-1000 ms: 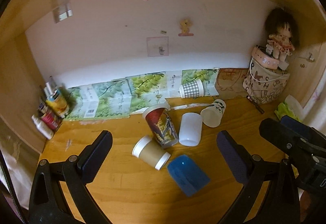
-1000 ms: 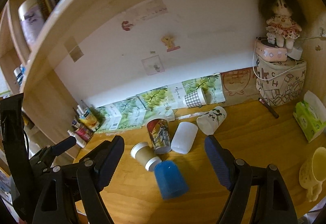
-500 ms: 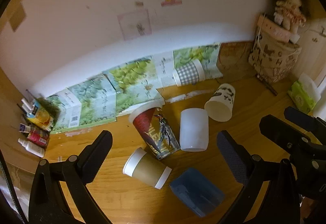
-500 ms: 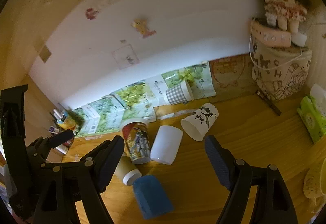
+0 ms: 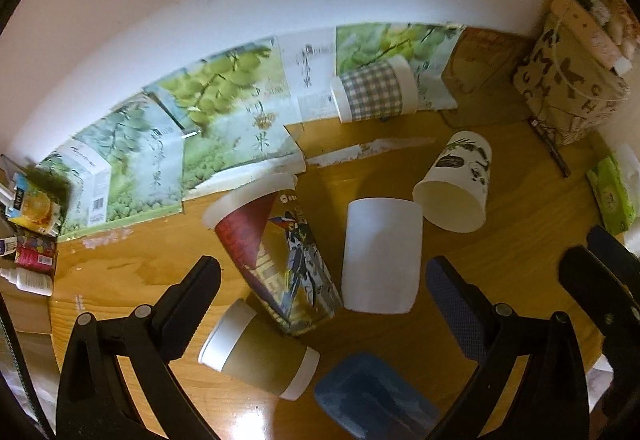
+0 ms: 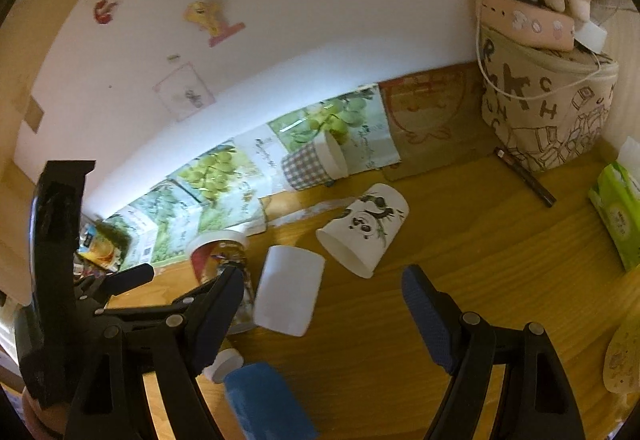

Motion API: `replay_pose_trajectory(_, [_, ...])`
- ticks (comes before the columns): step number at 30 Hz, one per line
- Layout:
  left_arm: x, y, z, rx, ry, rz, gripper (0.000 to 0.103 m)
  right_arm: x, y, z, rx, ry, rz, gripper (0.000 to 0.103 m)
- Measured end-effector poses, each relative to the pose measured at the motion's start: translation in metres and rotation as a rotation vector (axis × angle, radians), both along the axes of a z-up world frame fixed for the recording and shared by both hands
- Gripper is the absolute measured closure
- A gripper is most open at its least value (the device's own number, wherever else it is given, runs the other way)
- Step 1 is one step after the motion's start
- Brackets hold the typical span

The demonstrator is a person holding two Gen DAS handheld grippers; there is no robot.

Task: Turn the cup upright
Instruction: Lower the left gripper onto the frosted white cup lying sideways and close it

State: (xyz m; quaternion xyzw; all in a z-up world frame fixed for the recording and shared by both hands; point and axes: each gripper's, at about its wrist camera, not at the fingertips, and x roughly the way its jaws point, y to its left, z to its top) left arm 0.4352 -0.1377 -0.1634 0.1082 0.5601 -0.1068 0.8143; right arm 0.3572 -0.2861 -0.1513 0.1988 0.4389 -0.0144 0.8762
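Along the back of the wooden worktop (image 5: pixel 500 324), across the upper middle of the frame, flattened grape cartons (image 5: pixel 224 112) carry Chinese characters too blurred to read, and the fabric bag (image 6: pixel 548 112) at the upper right bears scattered capitals (R, K, C and H can be made out). The tall red cup (image 5: pixel 276 252) shows large white lettering, but it is not legible.

Six cups lie tipped on their sides in the centre of the frame: the red one, a plain white cup (image 5: pixel 380 256) just beside it, a panda-print cup (image 6: pixel 364 228) with its mouth toward the camera, a checked cup (image 5: pixel 372 92) against the cartons, a brown paper cup (image 5: pixel 260 352) with white rims, and a blue cup (image 5: pixel 372 400) at the lower edge.

The left gripper (image 5: pixel 320 276) hovers with its jaws spread wide, empty, framing the red and white cups. The right gripper (image 6: pixel 320 284) is likewise spread and holds nothing, above the white cup.
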Motion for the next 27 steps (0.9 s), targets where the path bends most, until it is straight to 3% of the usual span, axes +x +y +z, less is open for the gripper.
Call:
replay_pose_trajectory(8, [0.019,-0.013,-0.025,0.016,0.085,-0.01,0.001,0.005,-0.023,-0.016,0.016,0.053,-0.06,0.021])
replay_pose_trajectory(18, [0.029,-0.028,-0.045,0.054,0.126,-0.029,0.001,0.0,-0.039,-0.026,0.012,0.097,-0.105,0.021])
replay_pose_trajectory(27, [0.029,-0.044,-0.054,0.121,0.078,-0.069,0.001,-0.002,-0.047,-0.03,0.015,0.118,-0.125,0.021])
